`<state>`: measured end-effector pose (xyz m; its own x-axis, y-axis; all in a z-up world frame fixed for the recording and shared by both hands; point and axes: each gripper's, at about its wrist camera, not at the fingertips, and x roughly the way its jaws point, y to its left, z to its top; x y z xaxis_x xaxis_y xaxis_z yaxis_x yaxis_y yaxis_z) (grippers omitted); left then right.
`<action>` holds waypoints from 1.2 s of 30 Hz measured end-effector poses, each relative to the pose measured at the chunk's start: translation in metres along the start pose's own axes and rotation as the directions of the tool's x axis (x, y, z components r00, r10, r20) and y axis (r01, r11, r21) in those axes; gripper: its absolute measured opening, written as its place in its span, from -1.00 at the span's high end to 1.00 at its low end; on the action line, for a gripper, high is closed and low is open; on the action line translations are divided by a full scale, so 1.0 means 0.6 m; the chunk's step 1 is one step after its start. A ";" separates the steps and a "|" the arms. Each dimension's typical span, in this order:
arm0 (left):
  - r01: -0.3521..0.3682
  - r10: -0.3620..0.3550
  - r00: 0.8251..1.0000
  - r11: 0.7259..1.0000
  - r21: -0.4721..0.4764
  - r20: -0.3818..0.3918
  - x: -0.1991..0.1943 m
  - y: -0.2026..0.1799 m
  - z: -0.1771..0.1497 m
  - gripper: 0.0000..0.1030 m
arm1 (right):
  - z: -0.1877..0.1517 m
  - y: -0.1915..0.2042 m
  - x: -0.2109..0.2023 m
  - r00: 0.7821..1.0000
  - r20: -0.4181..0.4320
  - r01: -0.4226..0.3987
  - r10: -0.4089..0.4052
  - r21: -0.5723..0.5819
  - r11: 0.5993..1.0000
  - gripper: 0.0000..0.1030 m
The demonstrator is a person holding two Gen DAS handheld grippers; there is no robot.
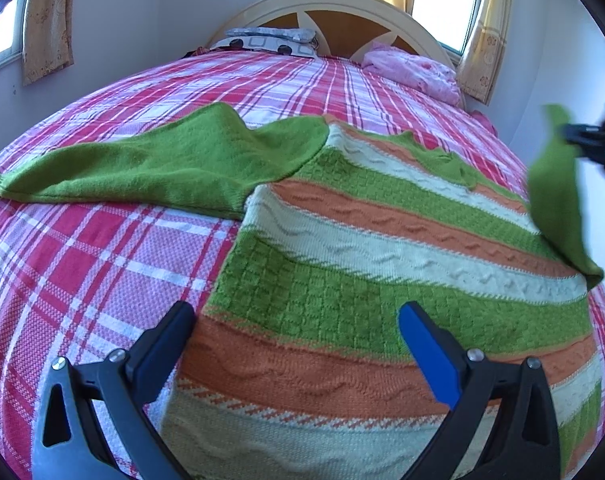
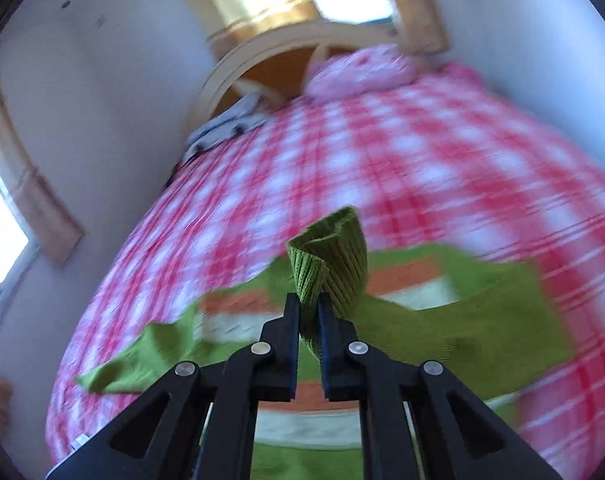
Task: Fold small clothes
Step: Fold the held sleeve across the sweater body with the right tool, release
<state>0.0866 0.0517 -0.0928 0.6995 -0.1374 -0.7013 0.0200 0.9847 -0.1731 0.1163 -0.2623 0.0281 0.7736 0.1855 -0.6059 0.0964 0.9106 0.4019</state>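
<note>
A small knitted sweater [image 1: 382,256] with green, orange and cream stripes lies flat on the bed. Its left green sleeve [image 1: 150,164] is spread out to the left. My left gripper [image 1: 298,316] is open and empty, low over the sweater's hem. My right gripper [image 2: 309,304] is shut on the ribbed cuff of the right green sleeve [image 2: 330,256] and holds it up off the bed. In the left wrist view that lifted sleeve [image 1: 554,192] hangs at the right edge below the right gripper [image 1: 590,136]. The right wrist view is blurred.
The bed has a red, pink and white plaid cover [image 1: 102,264]. Pillows [image 1: 270,40] and a pink bundle [image 1: 414,68] lie by the cream headboard [image 1: 342,4]. Curtained windows are behind and to the left.
</note>
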 end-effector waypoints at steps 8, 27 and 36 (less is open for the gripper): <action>0.024 -0.024 1.000 1.000 -0.016 0.012 -0.002 0.005 0.000 -1.00 | -0.104 0.087 0.166 0.983 -0.156 -0.102 0.098 -0.016 0.995 0.84; 0.044 -0.043 0.999 0.999 -0.021 0.020 -0.001 0.008 -0.003 -1.00 | -0.123 0.088 0.166 0.935 -0.138 -0.326 0.328 0.034 0.945 0.23; 0.040 -0.040 0.999 0.999 -0.019 0.019 -0.001 0.007 -0.003 -1.00 | -0.162 0.102 0.237 0.923 -0.306 -0.258 0.233 -0.042 0.965 0.80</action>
<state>0.0850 0.0558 -0.0942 0.7116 -0.1744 -0.6806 0.0346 0.9762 -0.2139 0.1713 -0.1443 -0.1004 0.5451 0.4964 -0.6756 -0.1322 0.8467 0.5154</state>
